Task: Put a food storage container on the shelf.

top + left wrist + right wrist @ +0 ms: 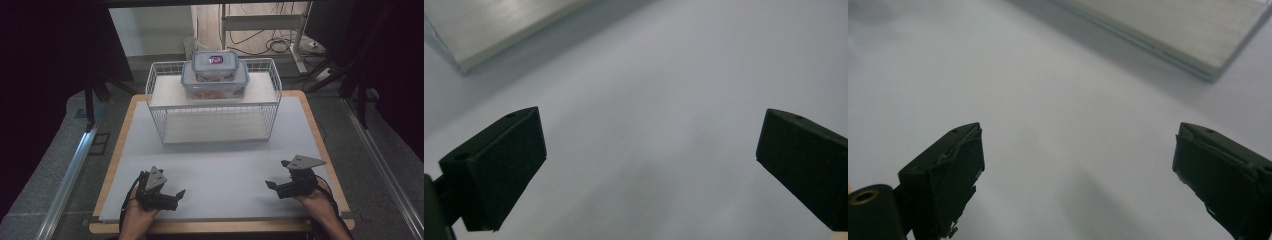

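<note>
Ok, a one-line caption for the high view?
Both tools, left and right, open over the grey mat; two stacked containers atop the wire rack.

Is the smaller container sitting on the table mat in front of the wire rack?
No, the smaller container is stacked on the larger container atop the wire rack.
</note>
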`<control>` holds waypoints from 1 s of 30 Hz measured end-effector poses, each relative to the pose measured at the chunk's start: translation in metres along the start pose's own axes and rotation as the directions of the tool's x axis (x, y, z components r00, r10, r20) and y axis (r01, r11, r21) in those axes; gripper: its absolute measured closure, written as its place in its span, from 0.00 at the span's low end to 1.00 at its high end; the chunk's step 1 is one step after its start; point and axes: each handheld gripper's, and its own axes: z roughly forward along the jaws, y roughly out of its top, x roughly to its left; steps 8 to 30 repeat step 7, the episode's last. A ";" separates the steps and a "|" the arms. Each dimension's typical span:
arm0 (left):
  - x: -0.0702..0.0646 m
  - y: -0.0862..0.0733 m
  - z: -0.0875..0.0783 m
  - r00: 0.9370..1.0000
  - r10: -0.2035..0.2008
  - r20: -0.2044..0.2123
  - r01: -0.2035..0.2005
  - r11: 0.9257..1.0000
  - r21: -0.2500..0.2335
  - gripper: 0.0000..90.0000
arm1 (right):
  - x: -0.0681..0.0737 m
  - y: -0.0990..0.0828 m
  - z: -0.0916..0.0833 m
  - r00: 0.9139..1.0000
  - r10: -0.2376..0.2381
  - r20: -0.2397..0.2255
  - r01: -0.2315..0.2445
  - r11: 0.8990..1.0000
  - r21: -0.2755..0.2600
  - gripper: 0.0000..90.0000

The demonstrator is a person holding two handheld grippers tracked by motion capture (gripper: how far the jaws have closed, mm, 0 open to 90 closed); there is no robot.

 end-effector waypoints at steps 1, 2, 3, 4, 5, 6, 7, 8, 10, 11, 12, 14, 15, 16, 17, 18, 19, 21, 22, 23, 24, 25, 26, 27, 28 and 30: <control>0.000 -0.001 0.002 1.000 0.008 -0.005 -0.008 1.000 0.013 0.00 | -0.002 -0.003 0.001 1.000 0.009 -0.003 -0.009 1.000 0.005 0.07; 0.000 -0.002 0.002 1.000 0.011 -0.007 -0.011 1.000 0.021 0.00 | -0.003 -0.005 0.002 1.000 0.024 -0.009 -0.024 1.000 0.013 0.07; 0.000 -0.002 0.003 1.000 0.009 -0.004 -0.009 1.000 0.024 0.00 | -0.005 -0.006 0.003 0.999 0.031 -0.013 -0.030 0.999 0.021 0.07; 0.000 -0.002 0.002 1.000 0.006 -0.001 -0.006 1.000 0.022 0.00 | -0.005 -0.006 0.004 0.999 0.036 -0.015 -0.035 0.999 0.019 0.07; 0.000 -0.002 0.002 1.000 0.001 0.000 -0.001 1.000 0.018 0.00 | -0.005 -0.006 0.004 0.999 0.034 -0.015 -0.034 0.999 0.020 0.07; 0.001 -0.002 0.002 1.000 -0.001 0.000 0.001 1.000 0.015 0.00 | -0.005 -0.005 0.005 0.999 0.031 -0.014 -0.030 0.999 0.022 0.07; 0.001 -0.002 0.001 1.000 -0.001 -0.001 0.001 1.000 0.013 0.00 | -0.004 -0.005 0.005 1.000 0.025 -0.012 -0.025 0.999 0.025 0.07; 0.001 -0.002 0.001 1.000 -0.001 -0.001 0.001 1.000 0.013 0.00 | -0.004 -0.005 0.005 1.000 0.025 -0.012 -0.025 0.999 0.025 0.07; 0.001 -0.002 0.001 1.000 -0.001 -0.001 0.001 1.000 0.013 0.00 | -0.004 -0.005 0.005 1.000 0.025 -0.012 -0.025 0.999 0.025 0.07; 0.001 -0.002 0.001 1.000 -0.001 -0.001 0.001 1.000 0.013 0.00 | -0.004 -0.005 0.005 1.000 0.025 -0.012 -0.025 0.999 0.025 0.07; 0.001 -0.002 0.001 1.000 -0.001 -0.001 0.001 1.000 0.013 0.00 | -0.004 -0.005 0.005 1.000 0.025 -0.012 -0.025 0.999 0.025 0.07; 0.001 -0.002 0.001 1.000 -0.001 -0.001 0.001 1.000 0.013 0.00 | -0.004 -0.005 0.005 1.000 0.025 -0.012 -0.025 0.999 0.025 0.07; 0.001 -0.002 0.001 1.000 -0.001 -0.001 0.001 1.000 0.013 0.00 | -0.004 -0.005 0.005 1.000 0.025 -0.012 -0.025 0.999 0.025 0.07; 0.001 -0.002 0.001 1.000 -0.001 -0.001 0.001 1.000 0.013 0.00 | -0.004 -0.005 0.005 1.000 0.025 -0.012 -0.025 0.999 0.025 0.07; 0.001 -0.002 0.001 1.000 -0.001 -0.001 0.001 1.000 0.013 0.00 | -0.004 -0.005 0.005 1.000 0.025 -0.012 -0.025 0.999 0.025 0.07; 0.001 -0.002 0.001 1.000 -0.001 -0.001 0.001 1.000 0.013 0.00 | -0.004 -0.005 0.005 1.000 0.025 -0.012 -0.025 0.999 0.025 0.07; 0.001 -0.002 0.001 1.000 -0.001 -0.001 0.001 1.000 0.013 0.00 | -0.004 -0.005 0.005 1.000 0.025 -0.012 -0.025 0.999 0.025 0.07; 0.001 -0.002 0.001 1.000 -0.001 -0.001 0.001 1.000 0.013 0.00 | -0.004 -0.005 0.005 1.000 0.025 -0.012 -0.025 0.999 0.025 0.07; 0.001 -0.002 0.001 1.000 -0.001 -0.001 0.001 1.000 0.013 0.00 | -0.004 -0.005 0.005 1.000 0.025 -0.012 -0.025 0.999 0.025 0.07; 0.001 -0.002 0.001 1.000 -0.001 -0.001 0.001 1.000 0.013 0.00 | -0.004 -0.005 0.005 1.000 0.025 -0.012 -0.025 0.999 0.025 0.07; 0.001 -0.002 0.001 1.000 -0.001 -0.001 0.001 1.000 0.013 0.00 | -0.004 -0.005 0.005 1.000 0.025 -0.012 -0.025 0.999 0.025 0.07; 0.001 -0.002 0.001 1.000 -0.001 -0.001 0.001 1.000 0.013 0.00 | -0.004 -0.005 0.005 1.000 0.025 -0.012 -0.025 0.999 0.025 0.07; 0.001 -0.002 0.001 1.000 -0.001 -0.001 0.001 1.000 0.013 0.00 | -0.004 -0.005 0.005 1.000 0.025 -0.012 -0.025 0.999 0.025 0.07; 0.001 -0.002 0.001 1.000 -0.001 -0.001 0.001 1.000 0.013 0.00 | -0.004 -0.005 0.005 1.000 0.025 -0.012 -0.025 0.999 0.025 0.07; 0.001 -0.002 0.001 1.000 -0.001 -0.001 0.001 1.000 0.013 0.00 | -0.004 -0.005 0.005 1.000 0.025 -0.012 -0.025 0.999 0.025 0.07; 0.001 -0.002 0.001 1.000 -0.001 -0.001 0.001 1.000 0.013 0.00 | -0.004 -0.005 0.005 1.000 0.025 -0.012 -0.025 0.999 0.025 0.07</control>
